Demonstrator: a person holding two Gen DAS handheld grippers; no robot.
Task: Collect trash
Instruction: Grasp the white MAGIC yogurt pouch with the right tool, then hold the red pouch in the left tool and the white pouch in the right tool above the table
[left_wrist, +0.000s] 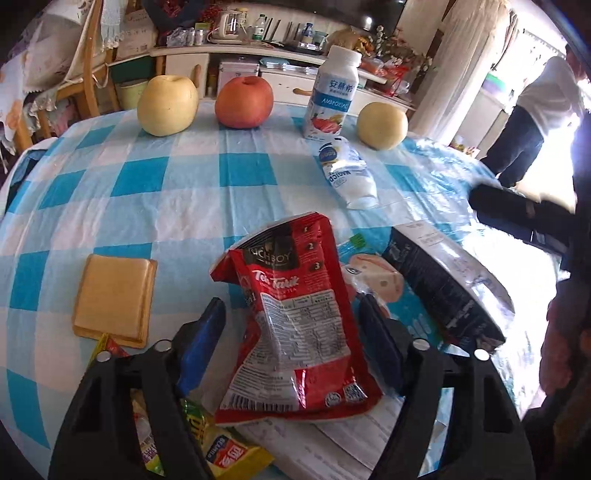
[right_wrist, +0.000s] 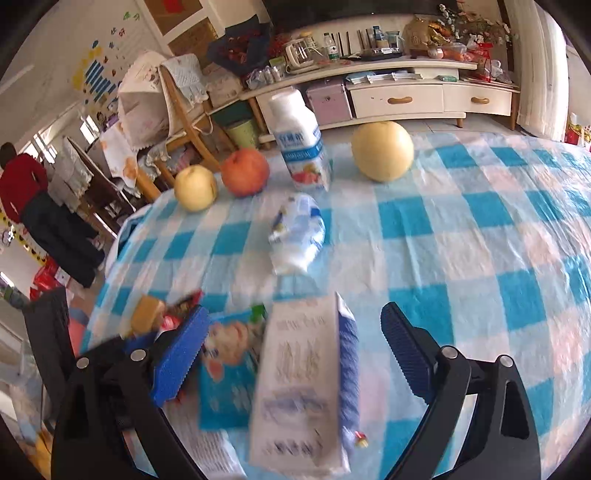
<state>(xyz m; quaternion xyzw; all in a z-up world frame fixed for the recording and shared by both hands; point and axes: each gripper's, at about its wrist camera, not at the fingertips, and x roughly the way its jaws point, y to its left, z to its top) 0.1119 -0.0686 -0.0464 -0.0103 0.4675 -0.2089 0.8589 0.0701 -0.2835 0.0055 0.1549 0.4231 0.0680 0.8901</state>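
Both tongs angle steeply down toward the near edge of the bench (left_wrist: 184, 206), which wears a blue-and-white checked cloth.

The left tongs (left_wrist: 291, 325) stand open, blue pads well apart. A crumpled red tea packet (left_wrist: 291, 317) sits between the fingers; whether either pad touches it cannot be told. Just left of these tongs lies a flat tan square (left_wrist: 114, 299), and under their left finger peek yellow sachets (left_wrist: 225, 450). To their right rests a dark foil pouch (left_wrist: 447, 280), with a blue cartoon wrapper (left_wrist: 373, 277) between it and the red packet.

The right tongs (right_wrist: 295, 343) gape wide. A white printed carton (right_wrist: 299, 387), blurred, lies between the fingers, clear of the right pad. The same blue cartoon wrapper (right_wrist: 229, 373) lies by the left pad.

Beyond both tongs lies a white squeeze pouch (left_wrist: 351, 177); farther off stand a yogurt bottle (left_wrist: 332, 92), a red apple (left_wrist: 243, 101) and two yellow pears (left_wrist: 168, 105) (left_wrist: 382, 125).
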